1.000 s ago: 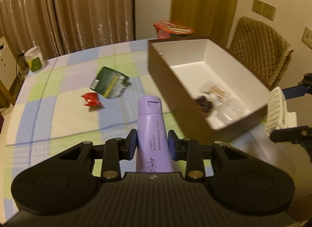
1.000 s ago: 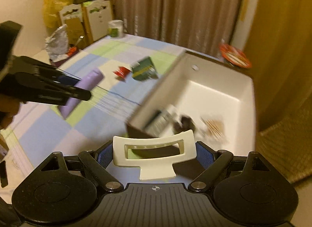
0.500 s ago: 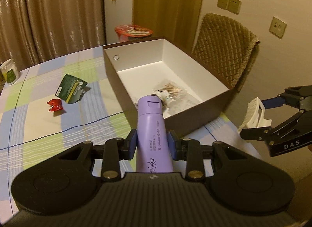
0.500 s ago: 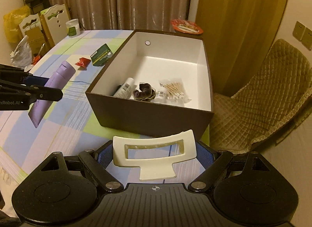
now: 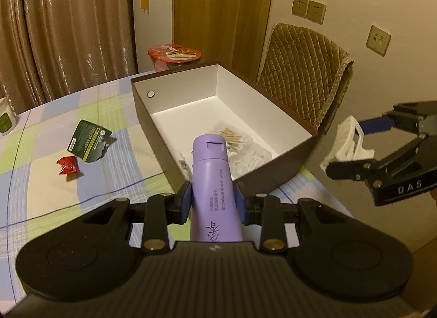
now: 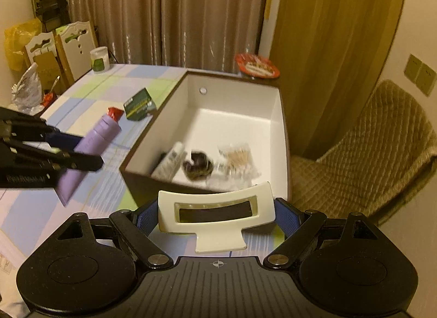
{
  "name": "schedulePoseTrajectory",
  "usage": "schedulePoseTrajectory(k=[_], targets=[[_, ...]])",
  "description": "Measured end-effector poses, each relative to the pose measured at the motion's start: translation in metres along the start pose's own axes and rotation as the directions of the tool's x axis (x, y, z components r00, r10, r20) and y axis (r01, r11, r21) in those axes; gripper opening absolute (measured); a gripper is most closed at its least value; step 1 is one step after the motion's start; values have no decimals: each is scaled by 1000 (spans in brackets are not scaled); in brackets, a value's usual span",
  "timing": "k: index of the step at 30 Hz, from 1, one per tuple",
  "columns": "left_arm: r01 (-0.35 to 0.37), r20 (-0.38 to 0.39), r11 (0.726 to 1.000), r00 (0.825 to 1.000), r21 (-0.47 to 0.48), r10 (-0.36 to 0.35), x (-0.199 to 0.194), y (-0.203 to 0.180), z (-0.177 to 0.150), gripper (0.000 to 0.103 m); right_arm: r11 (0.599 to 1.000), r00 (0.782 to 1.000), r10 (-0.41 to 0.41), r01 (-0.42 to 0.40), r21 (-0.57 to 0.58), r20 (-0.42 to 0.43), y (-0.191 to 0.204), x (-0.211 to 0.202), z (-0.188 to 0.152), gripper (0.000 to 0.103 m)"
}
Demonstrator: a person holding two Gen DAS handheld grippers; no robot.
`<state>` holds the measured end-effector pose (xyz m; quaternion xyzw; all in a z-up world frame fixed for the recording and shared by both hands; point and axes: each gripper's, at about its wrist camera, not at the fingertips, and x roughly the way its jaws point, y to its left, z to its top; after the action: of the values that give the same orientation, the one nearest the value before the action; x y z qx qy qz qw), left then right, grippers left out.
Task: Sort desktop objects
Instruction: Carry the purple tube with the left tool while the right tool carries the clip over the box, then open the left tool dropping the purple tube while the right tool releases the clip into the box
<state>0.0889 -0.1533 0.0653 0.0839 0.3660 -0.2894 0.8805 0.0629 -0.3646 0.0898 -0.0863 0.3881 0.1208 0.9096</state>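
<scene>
Nearest to us, we are gripping a purple bottle (image 5: 213,181) in the left tongs (image 5: 213,200), the blue pads pressing on both of its sides and its cap pointing forward over the near wall of the box (image 5: 153,129); in the right tongs (image 6: 217,215) we are clamping a white hair clip (image 6: 217,215) crosswise between the pads, holding it just short of the box's near corner; the bottle and the clip are both in the air, neither touching the desk (image 5: 41,186) nor the box. Just beyond, inside the brown box with its white lining, a small tube (image 6: 170,161), a dark hair claw (image 6: 198,166) and a packet of cotton swabs (image 6: 238,157) are lying together at the near end, while the far end is sitting bare. Further out on the checked cloth, a red wrapper (image 5: 68,165) and a green packet (image 5: 88,141) are lying close together, well apart from the box, waiting to be sorted; a white jar (image 5: 5,121) and a red-lidded bowl (image 5: 174,54) are standing at the far edges. We judge that we are in the carrying step, bringing both items to the box; the next move is calling for each pair of tongs to travel over the rim, lower towards the bare floor and only then let go, taking care that the two hands are not crowding one another.
</scene>
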Motion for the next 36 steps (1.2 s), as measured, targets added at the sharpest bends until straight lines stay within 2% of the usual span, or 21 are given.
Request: schedulePoseTrajectory(k=[12, 19, 27, 36], targets=[[-29, -48, 999, 998, -33, 27, 80, -1, 56, 28, 991, 995, 100, -102, -83, -25, -58, 92, 60, 86], [-33, -84, 999, 996, 4, 33, 127, 8, 87, 29, 968, 985, 166, -173, -180, -51, -73, 141, 83, 86], [-22, -129, 999, 991, 25, 25, 168, 21, 108, 29, 897, 972, 191, -230, -377, -140, -64, 190, 84, 86], [-2, -167, 999, 986, 35, 7, 204, 23, 118, 29, 871, 953, 199, -278, -405, -228, -67, 227, 74, 86]])
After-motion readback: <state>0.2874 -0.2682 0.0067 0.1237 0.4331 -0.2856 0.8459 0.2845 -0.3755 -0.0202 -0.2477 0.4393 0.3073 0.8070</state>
